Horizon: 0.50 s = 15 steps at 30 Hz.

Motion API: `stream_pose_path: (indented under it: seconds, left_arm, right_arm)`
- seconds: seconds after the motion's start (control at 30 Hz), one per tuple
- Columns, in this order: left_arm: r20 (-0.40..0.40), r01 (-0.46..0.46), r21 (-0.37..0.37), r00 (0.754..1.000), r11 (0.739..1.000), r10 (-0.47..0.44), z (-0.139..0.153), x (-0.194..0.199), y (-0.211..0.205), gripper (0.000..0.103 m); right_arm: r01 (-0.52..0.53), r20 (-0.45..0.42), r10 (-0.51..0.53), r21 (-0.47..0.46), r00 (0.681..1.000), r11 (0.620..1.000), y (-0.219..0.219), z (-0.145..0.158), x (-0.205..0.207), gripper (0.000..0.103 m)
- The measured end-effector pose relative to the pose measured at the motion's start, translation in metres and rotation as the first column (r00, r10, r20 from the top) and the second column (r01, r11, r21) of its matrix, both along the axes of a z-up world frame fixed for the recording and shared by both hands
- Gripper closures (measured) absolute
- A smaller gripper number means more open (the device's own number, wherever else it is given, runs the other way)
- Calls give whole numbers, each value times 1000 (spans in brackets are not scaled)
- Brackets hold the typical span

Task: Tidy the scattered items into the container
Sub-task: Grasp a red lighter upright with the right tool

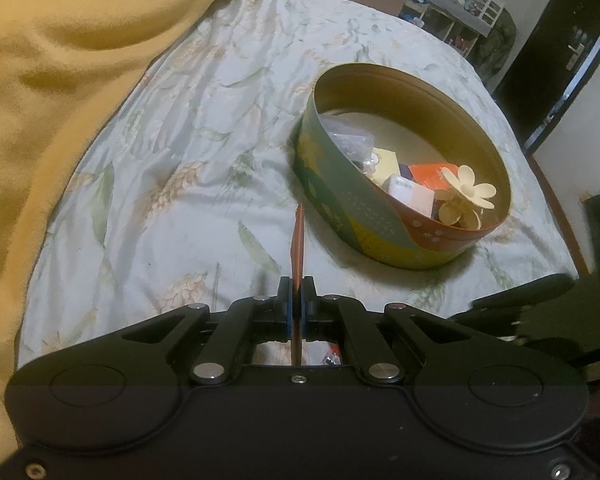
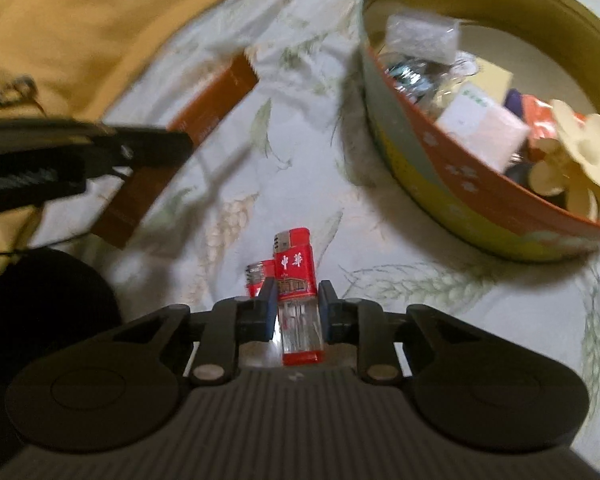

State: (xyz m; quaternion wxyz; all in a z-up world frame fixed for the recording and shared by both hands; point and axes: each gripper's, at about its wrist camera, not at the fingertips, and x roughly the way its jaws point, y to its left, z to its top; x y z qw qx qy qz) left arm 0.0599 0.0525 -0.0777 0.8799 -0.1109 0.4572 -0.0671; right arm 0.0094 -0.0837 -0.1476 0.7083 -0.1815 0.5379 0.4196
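Note:
A round tin (image 1: 340, 200) with a green, yellow and orange wall stands on the bed, holding small boxes, packets and a cream flower clip (image 1: 466, 192). It also shows in the right wrist view (image 2: 440, 184). My left gripper (image 1: 298, 284) is shut on a thin brown flat card (image 1: 299, 240), seen edge-on, held above the sheet left of the tin. The right wrist view shows that card (image 2: 204, 120) in the left gripper's fingers (image 2: 156, 148). My right gripper (image 2: 296, 292) is closed around a red lighter (image 2: 296, 280). A second red lighter (image 2: 259, 276) shows just left of it.
A mustard yellow blanket (image 1: 60, 80) covers the bed's left side. The pale floral sheet (image 1: 180, 140) lies around the tin. Shelves with clutter (image 1: 460, 8) and a dark door (image 1: 560, 48) stand beyond the bed's far edge.

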Motion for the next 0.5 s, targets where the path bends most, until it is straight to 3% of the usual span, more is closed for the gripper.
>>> stream_pose_path:
  seconds: [0.27,0.5]
  left_arm:
    - [23,33,30,999,999,-33,15,-3,-18,100]
    - [47,88,63,995,994,-91,36,2,-41,100]
  right_arm:
    - [122,-22,-121,44,992,992,-60,30,8,79]
    - [258,-20,-257,82,966,963,-118,43,17,79]
